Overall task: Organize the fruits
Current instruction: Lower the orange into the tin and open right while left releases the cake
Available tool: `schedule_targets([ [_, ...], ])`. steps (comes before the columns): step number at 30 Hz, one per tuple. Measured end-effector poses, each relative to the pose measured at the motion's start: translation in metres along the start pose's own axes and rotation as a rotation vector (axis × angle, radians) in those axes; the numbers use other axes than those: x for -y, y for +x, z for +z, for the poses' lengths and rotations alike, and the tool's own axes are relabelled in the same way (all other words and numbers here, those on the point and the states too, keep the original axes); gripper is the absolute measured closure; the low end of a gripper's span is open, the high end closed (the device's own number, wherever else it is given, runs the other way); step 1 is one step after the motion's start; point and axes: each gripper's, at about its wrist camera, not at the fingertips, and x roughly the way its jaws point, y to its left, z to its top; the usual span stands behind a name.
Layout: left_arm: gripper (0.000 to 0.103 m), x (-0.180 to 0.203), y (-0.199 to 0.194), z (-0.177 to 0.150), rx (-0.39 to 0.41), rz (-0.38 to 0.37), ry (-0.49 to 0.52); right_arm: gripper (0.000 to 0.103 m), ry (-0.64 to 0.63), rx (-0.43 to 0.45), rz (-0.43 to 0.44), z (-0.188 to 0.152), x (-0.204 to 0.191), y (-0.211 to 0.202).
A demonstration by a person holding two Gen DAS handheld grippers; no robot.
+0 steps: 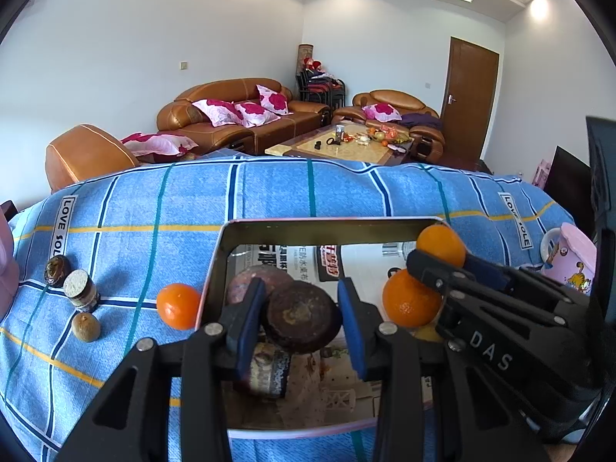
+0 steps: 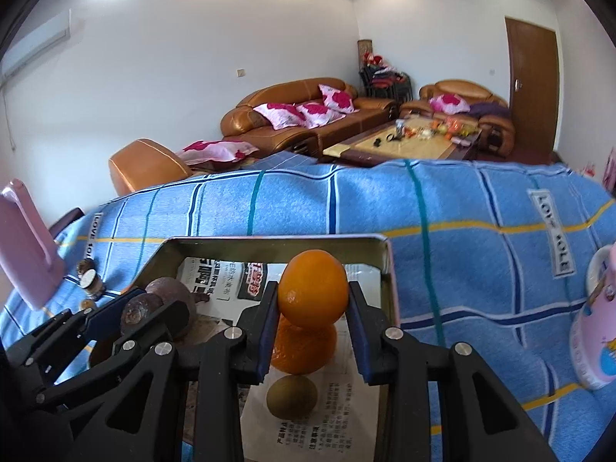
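A metal tray [image 1: 319,227] lined with newspaper sits on the blue checked cloth. My left gripper [image 1: 302,319] is shut on a dark brown round fruit [image 1: 302,315] above the tray's left side, over other dark fruits [image 1: 265,369]. My right gripper [image 2: 312,308] is shut on an orange [image 2: 312,288] above the tray's right side; another orange [image 2: 304,350] and a green-brown fruit [image 2: 292,396] lie below it. In the left wrist view the right gripper [image 1: 435,265] shows with its orange [image 1: 441,244]. A loose orange [image 1: 178,306] lies left of the tray.
Left of the tray lie a small brown fruit [image 1: 86,327], a small jar [image 1: 81,290] and a dark fruit [image 1: 57,270]. A pink cup [image 1: 569,256] stands at the right. A pink object [image 2: 27,246] stands at the left. Sofas and a coffee table [image 1: 338,146] lie beyond.
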Motion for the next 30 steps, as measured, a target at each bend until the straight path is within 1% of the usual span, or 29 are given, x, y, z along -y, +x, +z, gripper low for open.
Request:
schedule_targets([
  [9,0.061,-0.001,-0.002,-0.001,0.005,0.003,-0.005,0.066,0.085,-0.016,0.101,0.000,0.009,-0.001],
  [11,0.056,0.000,-0.003,-0.001,0.011,-0.001,0.005,0.063,0.109,-0.005,0.134,0.000,0.011,-0.003],
  [12,0.050,0.002,-0.005,-0.001,0.017,0.000,0.014,0.053,0.115,0.002,0.148,0.001,0.011,-0.005],
  [13,0.040,0.004,-0.007,-0.002,0.028,0.004,0.025,0.044,0.117,0.013,0.154,0.001,0.010,-0.007],
  [14,0.035,0.007,-0.011,-0.003,0.048,0.008,0.040,0.042,0.112,0.039,0.153,0.002,0.009,-0.011],
  [16,0.019,0.010,-0.018,-0.002,0.085,0.009,0.058,0.042,0.096,0.082,0.136,0.004,0.006,-0.020],
  [17,0.014,0.012,-0.024,-0.003,0.112,0.006,0.068,0.042,0.091,0.126,0.115,0.005,0.005,-0.028],
  [18,0.002,0.012,-0.028,-0.002,0.133,-0.002,0.073,0.042,0.093,0.159,0.101,0.006,0.005,-0.033],
  [20,0.000,0.013,-0.038,-0.002,0.181,-0.018,0.071,0.041,0.105,0.223,0.072,0.007,0.008,-0.046],
  [22,0.000,0.011,-0.044,0.000,0.212,-0.031,0.064,0.031,0.120,0.282,0.017,0.006,0.011,-0.055],
  [23,0.000,0.011,-0.046,0.001,0.221,-0.032,0.063,0.028,0.126,0.318,-0.014,0.005,0.011,-0.060],
  [24,0.000,0.010,-0.047,0.002,0.225,-0.027,0.062,0.026,0.126,0.337,-0.030,0.004,0.012,-0.063],
  [26,0.000,0.009,-0.047,0.005,0.224,-0.008,0.049,0.025,0.121,0.364,-0.067,0.004,0.012,-0.066],
  [28,0.000,0.005,-0.045,0.008,0.213,0.006,0.038,0.025,0.110,0.373,-0.092,0.003,0.011,-0.066],
  [30,0.000,0.000,-0.046,0.008,0.206,0.039,0.037,0.025,0.093,0.375,-0.113,0.003,0.008,-0.063],
])
